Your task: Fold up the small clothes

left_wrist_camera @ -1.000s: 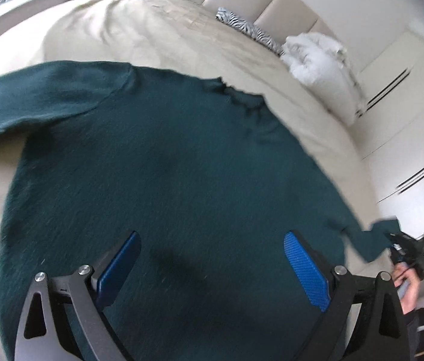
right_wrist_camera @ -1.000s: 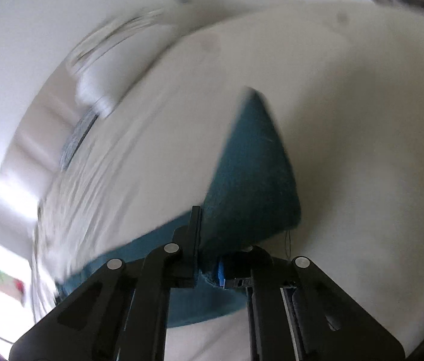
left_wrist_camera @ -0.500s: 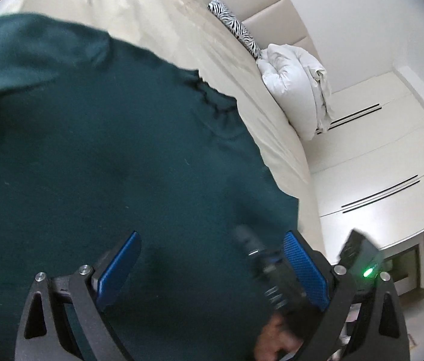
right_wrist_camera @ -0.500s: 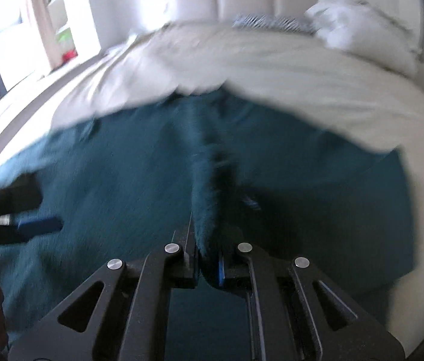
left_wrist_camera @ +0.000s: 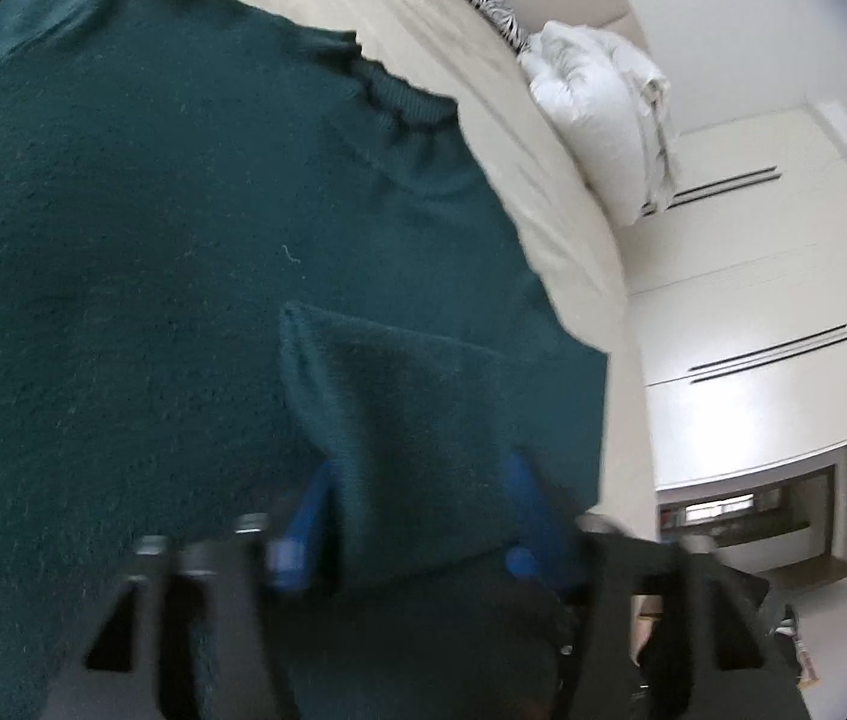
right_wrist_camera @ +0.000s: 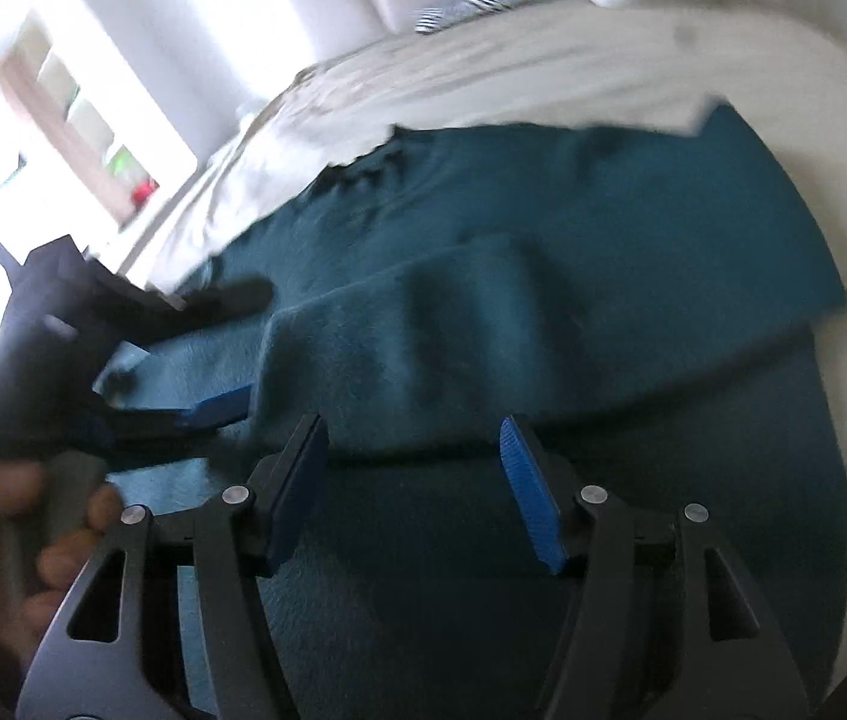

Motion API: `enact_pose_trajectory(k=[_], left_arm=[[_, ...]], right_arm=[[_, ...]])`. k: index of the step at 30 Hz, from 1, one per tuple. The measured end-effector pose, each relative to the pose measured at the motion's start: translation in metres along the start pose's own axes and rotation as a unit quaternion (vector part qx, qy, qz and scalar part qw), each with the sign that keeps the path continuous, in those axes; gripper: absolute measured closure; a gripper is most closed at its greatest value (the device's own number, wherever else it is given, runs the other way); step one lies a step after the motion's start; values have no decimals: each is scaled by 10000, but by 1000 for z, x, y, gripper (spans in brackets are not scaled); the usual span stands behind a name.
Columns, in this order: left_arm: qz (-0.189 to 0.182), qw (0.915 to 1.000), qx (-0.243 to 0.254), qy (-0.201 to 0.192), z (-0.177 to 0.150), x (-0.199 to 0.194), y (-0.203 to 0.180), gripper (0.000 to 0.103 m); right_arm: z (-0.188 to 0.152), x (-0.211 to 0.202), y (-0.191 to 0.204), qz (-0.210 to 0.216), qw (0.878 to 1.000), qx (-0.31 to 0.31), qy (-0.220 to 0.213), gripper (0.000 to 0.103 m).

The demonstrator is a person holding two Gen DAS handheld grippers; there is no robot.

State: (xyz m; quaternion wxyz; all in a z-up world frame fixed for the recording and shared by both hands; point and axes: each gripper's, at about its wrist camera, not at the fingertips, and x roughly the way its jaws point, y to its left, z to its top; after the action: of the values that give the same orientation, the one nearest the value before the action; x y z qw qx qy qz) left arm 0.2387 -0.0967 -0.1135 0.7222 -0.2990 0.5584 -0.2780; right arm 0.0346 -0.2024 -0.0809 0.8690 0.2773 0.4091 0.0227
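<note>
— Fingers first: where do yours stand?
— Both pairs hover over the dark green sweater (left_wrist_camera: 153, 240), spread flat on the beige bed (left_wrist_camera: 519, 180). My left gripper (left_wrist_camera: 417, 516) is closing, the sweater's folded-over sleeve (left_wrist_camera: 399, 396) between its blue pads, though blur hides whether they press it.
— And the right?
— My right gripper (right_wrist_camera: 414, 480) is opening just beside the sleeve's edge, gripping nothing. The collar (left_wrist_camera: 405, 102) lies toward the white duvet (left_wrist_camera: 597, 102).
</note>
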Motion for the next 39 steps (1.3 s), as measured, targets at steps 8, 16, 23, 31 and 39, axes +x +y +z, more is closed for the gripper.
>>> enact_pose_trajectory(k=[8,16,23,31,39], left_arm=[[483,9963,566,-440,26,-24,-15,94],[837,9748,1271,-1634,56,-76,-27,94],[1057,9744,1058,-1681,65,-67,16,94],[1086,9724,980,-1816,68,-64,33,94],[1220,9762,659,-1668,63,-49,64,94]], right_arm=[[-5,-24,-81,1059,9671,2293,-316,44],[-3,-28,-113,1350,9346,3229,-639,44],[15,-16,-116,1457,9155,3689,-680,36],[57,3,-139,1308,8961,4176,-740,37],[63,-8,-182,1633,8722,4392,-1406,44]])
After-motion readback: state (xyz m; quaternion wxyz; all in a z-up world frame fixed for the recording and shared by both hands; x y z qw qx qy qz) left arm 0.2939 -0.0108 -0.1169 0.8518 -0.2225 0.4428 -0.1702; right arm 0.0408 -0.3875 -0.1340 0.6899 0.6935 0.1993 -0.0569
